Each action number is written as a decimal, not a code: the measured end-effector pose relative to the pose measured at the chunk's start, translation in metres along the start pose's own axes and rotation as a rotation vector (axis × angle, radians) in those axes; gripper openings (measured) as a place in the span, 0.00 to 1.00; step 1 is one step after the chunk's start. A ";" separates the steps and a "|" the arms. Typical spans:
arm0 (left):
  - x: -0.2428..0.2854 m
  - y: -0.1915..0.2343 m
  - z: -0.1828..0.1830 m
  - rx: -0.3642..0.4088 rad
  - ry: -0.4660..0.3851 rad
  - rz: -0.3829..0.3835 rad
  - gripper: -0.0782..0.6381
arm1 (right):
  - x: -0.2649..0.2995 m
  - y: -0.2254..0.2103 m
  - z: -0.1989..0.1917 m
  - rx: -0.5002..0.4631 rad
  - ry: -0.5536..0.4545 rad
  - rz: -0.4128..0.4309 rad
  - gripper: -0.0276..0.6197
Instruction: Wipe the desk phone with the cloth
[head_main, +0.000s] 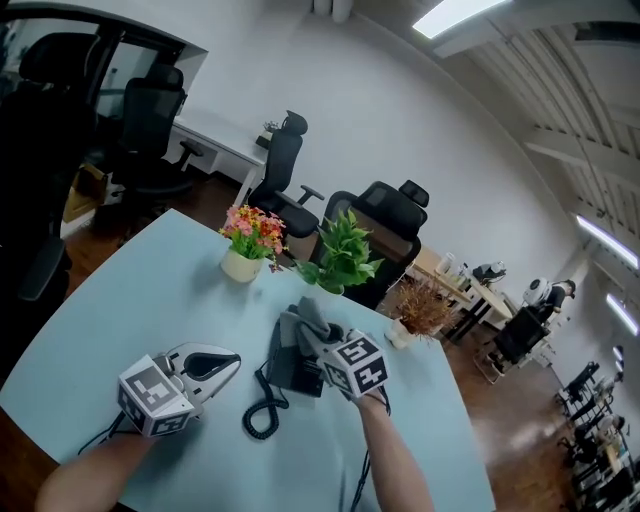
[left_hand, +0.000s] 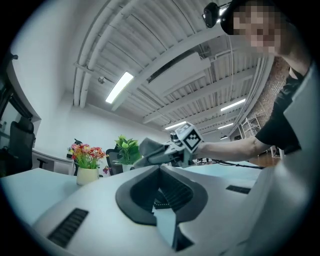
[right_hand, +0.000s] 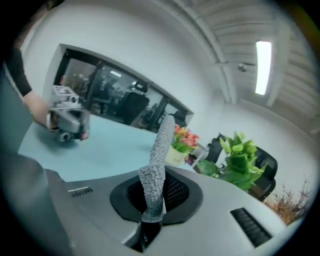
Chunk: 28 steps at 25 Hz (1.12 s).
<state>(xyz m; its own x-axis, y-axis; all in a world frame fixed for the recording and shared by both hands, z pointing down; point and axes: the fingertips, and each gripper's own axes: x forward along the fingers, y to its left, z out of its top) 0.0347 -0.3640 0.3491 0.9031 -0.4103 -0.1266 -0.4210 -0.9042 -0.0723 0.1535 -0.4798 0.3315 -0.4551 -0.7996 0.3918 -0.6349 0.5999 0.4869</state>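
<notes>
Reading from the left, your left gripper (head_main: 233, 359) was low over the pale blue table (head_main: 130, 290), just left of the coiled cord (head_main: 262, 412). How did its jaws stand? (A)

Together, with nothing between them; your left gripper view showed this plainly. (B)

And at the centre of the field? (A)

The dark desk phone (head_main: 288, 368) sat on the table, its cord looping out to the left and front. Your right gripper (head_main: 318, 345) was over the phone, its jaws clamped on the grey cloth (head_main: 308, 320), which bunched above the phone's far end. Whether the cloth touched the phone could not be told. (B)

Did your right gripper view agree? (A)

It did. A narrow fold of the cloth stood upright between your jaws, pinched at its lower end. (B)

What stood beyond the phone, and to the right? (A)

A pale pot of pink and orange flowers (head_main: 252, 238), then a leafy green plant (head_main: 345, 258) beside it. Near the table's right edge stood a dried brown plant (head_main: 424, 308) in a small pale pot. (B)
</notes>
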 end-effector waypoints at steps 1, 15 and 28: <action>0.000 -0.001 0.001 -0.001 -0.001 -0.003 0.10 | 0.007 -0.017 0.007 0.024 -0.022 -0.054 0.03; 0.001 -0.006 0.000 -0.005 0.004 -0.025 0.10 | 0.032 0.020 -0.032 -0.152 0.162 0.025 0.03; 0.049 -0.012 0.029 0.163 0.197 -0.079 0.10 | -0.064 0.118 -0.065 -0.146 0.162 0.290 0.03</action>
<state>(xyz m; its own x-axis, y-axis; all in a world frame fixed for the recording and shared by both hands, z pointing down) 0.0815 -0.3701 0.3148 0.9259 -0.3692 0.0799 -0.3426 -0.9098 -0.2343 0.1487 -0.3566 0.4149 -0.4906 -0.5880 0.6431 -0.3925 0.8080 0.4394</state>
